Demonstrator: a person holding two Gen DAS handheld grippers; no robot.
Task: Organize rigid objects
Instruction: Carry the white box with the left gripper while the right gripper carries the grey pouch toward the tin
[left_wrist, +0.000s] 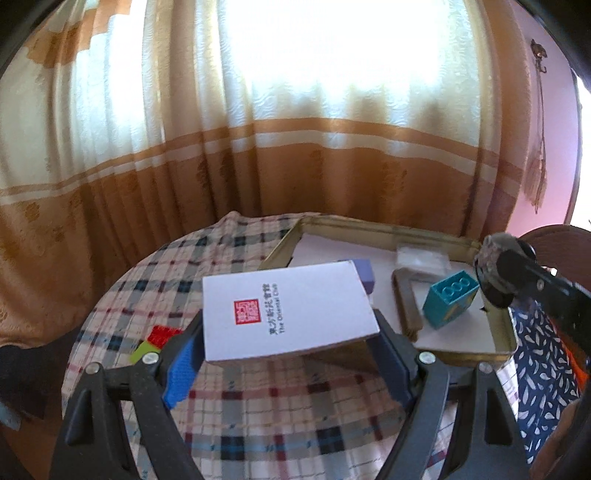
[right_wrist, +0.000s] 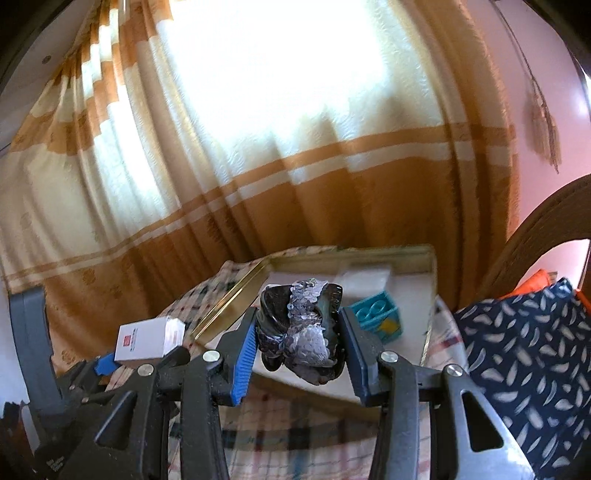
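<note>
Backlit cream-and-orange curtain (left_wrist: 258, 147) behind a small table with a plaid cloth (left_wrist: 258, 413), pretty blown-out light, so some detail is mush. My left gripper (left_wrist: 291, 350) is clamped on a white box (left_wrist: 288, 310), holding it flat above the cloth just short of the gold tray (left_wrist: 472, 356), and my right gripper (right_wrist: 299, 343) is squeezed on a dark hair clip (right_wrist: 301, 332) with silvery sequins, hanging over the tray's near edge. Already in the tray: a teal block (left_wrist: 448, 302), a purple block (left_wrist: 364, 277), a clear plastic piece (left_wrist: 421, 258) and a grey L-shaped bar (left_wrist: 404, 306). Red and green bits (left_wrist: 157, 338) sit on the cloth, left of the box. What worries me: both grippers are heading for the same tray and could bump. The box is wide and gripped near its back edge, so it might pivot or catch the tray rim, and dropping it in could knock the teal block over. The clip is lumpy and shiny, so I'd guess it can twist out of the pads. Writing: the box has a red seal stamp, Chinese characters I can't read, and what looks like "The Oriental Club". The teal block seems to show an 8.
</note>
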